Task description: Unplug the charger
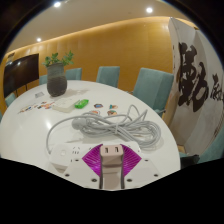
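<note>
A white charger (111,154) with two dark slots on its top face stands between my magenta pads (96,158), which press on both of its sides. My gripper (111,160) is shut on it. The charger sits at the white power strip (68,152), which lies on the round white table (30,125) and runs out to either side of the fingers. I cannot tell whether its prongs are still in the socket. A loosely coiled grey-white cable (112,126) lies just beyond the strip.
A plant in a dark pot (57,78) and a small green-and-white object (80,103) stand farther back on the table. Teal chairs (152,85) ring the far side. A white panel with black lettering (195,85) stands to the right.
</note>
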Motion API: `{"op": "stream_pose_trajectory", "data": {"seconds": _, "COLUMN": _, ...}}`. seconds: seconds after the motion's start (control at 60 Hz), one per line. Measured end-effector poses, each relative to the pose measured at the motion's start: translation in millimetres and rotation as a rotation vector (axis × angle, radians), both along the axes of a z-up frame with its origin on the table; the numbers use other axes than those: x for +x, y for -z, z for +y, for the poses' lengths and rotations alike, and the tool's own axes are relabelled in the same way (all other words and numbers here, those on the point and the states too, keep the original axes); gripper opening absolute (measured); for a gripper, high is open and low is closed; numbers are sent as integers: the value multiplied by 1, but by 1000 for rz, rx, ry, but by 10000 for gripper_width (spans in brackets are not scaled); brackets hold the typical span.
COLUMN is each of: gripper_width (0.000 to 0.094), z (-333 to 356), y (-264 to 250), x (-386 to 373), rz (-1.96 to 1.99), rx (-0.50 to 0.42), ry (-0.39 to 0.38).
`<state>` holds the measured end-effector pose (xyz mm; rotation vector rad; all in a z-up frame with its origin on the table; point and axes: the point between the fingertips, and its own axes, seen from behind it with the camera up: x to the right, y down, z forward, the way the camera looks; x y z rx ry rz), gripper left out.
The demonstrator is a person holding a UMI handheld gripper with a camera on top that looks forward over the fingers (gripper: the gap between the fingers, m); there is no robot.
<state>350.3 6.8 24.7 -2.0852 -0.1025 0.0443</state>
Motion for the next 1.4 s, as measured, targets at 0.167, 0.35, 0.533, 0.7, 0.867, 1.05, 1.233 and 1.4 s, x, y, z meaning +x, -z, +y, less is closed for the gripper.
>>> {"op": "stream_pose_trajectory", "data": {"seconds": 0.167, "gripper_width": 169, "z": 2, "y": -18, "x": -1, "rz": 30, "rx": -16, "ry": -4}}
{"op": "stream_pose_trajectory", "data": {"seconds": 0.35, "gripper_width": 165, "z": 23, "y": -255, "x": 9, "rz": 87, "rx": 425, "ry": -45}}
{"op": "stream_pose_trajectory", "data": {"seconds": 0.533, "gripper_width": 189, "z": 46, "y": -232, "x": 96, "rz": 90, "rx": 291, "ry": 43}}
{"op": "stream_pose_trajectory", "data": {"seconds": 0.7, "gripper_width": 252, "z": 25, "y": -67, "x": 140, "rz": 38, "rx": -80, "ry": 66}}
{"op": "stream_pose_trajectory", "data": {"seconds": 0.867, "gripper_width": 319, "z": 4, "y": 20, "x": 142, "rz": 19, "rx": -234, "ry": 32}}
{"op": "stream_pose_trajectory", "data": {"seconds": 1.05, "gripper_width": 757, "z": 13, "y": 14, "x": 141, "rz": 16, "rx": -160, "ry": 60}}
{"op": "stream_pose_trajectory", "data": {"seconds": 1.233, "gripper_width": 873, "z": -9, "y": -29, "x": 144, "rz": -42, "rx": -87, "ry": 96}}
{"op": "stream_pose_trajectory", "data": {"seconds": 1.4, "gripper_width": 873, "z": -68, "y": -83, "x": 134, "rz": -73, "rx": -42, "ry": 123}}
